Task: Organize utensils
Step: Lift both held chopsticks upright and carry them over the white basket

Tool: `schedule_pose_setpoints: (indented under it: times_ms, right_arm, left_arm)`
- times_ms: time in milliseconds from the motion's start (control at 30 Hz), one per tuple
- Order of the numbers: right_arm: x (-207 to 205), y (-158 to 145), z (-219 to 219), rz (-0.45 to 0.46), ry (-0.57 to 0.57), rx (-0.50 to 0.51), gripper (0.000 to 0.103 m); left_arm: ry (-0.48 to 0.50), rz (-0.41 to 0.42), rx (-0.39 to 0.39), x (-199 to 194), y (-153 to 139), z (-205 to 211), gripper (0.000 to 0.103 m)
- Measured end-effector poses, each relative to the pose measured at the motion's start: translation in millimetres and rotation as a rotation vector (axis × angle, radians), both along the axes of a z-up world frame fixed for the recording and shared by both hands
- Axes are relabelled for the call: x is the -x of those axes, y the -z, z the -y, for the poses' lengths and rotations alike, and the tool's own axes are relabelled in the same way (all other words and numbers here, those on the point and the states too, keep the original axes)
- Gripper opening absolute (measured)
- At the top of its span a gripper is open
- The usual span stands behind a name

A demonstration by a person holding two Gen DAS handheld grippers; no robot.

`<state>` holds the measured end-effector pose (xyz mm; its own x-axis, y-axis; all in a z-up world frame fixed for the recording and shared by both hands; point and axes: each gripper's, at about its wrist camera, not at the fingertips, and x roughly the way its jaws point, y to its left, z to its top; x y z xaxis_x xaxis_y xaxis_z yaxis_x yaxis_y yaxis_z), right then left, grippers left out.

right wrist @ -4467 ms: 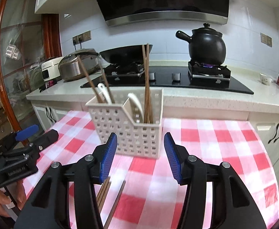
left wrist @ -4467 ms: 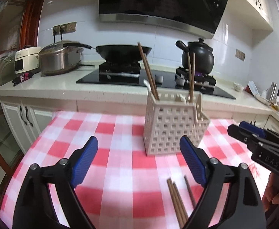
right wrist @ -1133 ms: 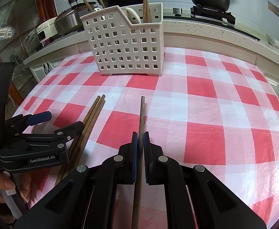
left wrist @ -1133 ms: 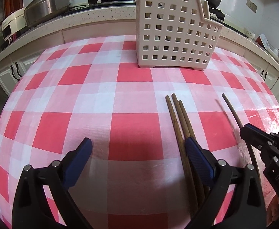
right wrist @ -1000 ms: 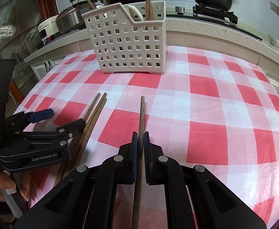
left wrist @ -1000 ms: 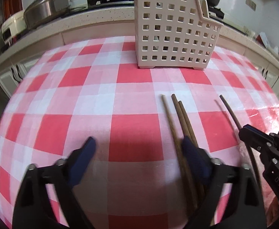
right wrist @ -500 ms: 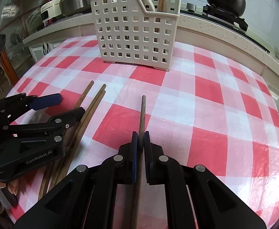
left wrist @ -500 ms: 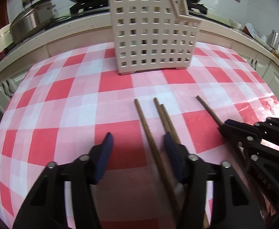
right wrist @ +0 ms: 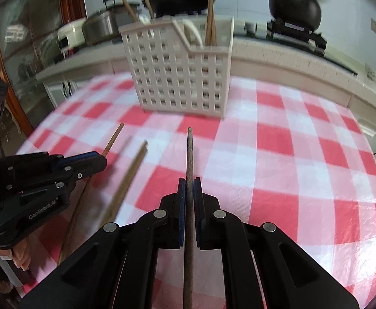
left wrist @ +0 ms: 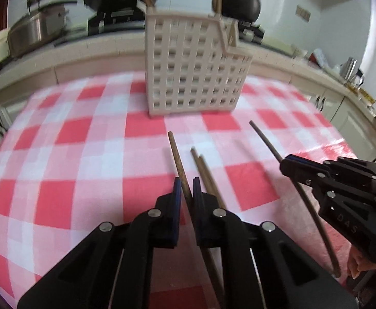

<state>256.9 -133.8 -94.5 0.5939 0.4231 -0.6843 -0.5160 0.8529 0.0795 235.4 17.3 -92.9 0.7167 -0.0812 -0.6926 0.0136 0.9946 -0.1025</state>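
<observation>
A red-and-white checked tablecloth (left wrist: 79, 159) covers the table under both grippers, and beyond its far edge runs a pale kitchen counter (right wrist: 278, 51) with a black clay pot (right wrist: 294, 3) on a hob, a wok and a steel cooker (left wrist: 36, 33) against a white tiled wall.

Both views are smeared by motion, so the far counter's small items cannot be made out. The lower ends of the held sticks run out of sight beneath the gripper bodies.

Ahead of both grippers stands a white perforated utensil basket (left wrist: 193, 69); chopsticks and a pale spoon-like handle rise from it, though which compartment each sits in is hard to tell.

The left gripper (left wrist: 186, 193) has just been closing, and its blue pads now pinch one brown chopstick (left wrist: 175, 152), its tip raised ahead. Just to its right, two loose chopsticks (left wrist: 203, 170) lie together on the cloth. The right gripper (right wrist: 190, 193) is clamped on a darker chopstick (right wrist: 190, 152) that points straight ahead toward the basket.
</observation>
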Motion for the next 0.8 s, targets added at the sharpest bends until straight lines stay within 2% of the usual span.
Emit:
schedule_pose_setpoints:
  times_ms: [167,333,500,800]
  right_arm:
    - [9.4,-21.1,6.3,0.074,0.013,-0.072,0.006]
    - [19.5,-38.6,11.3,0.137,0.010,-0.117,0.006]
    - [30.6,-55.5,16.4,0.207,0.009,-0.160,0.006]
    - [50.6,-81.7,19.6,0.307,-0.005,-0.197,0.006]
  left_arm:
    - [0.033,0.107,-0.014,15.7,-22.8,0.3,0.008]
    - [0.035,0.159,0.000,28.1,-35.5,-3.7,0.008]
    - [0.044,0.246,-0.013,45.4,-52.4,-3.4,0.008]
    - [0.039,0.342,-0.018,67.3,-80.3,-3.5,0.007]
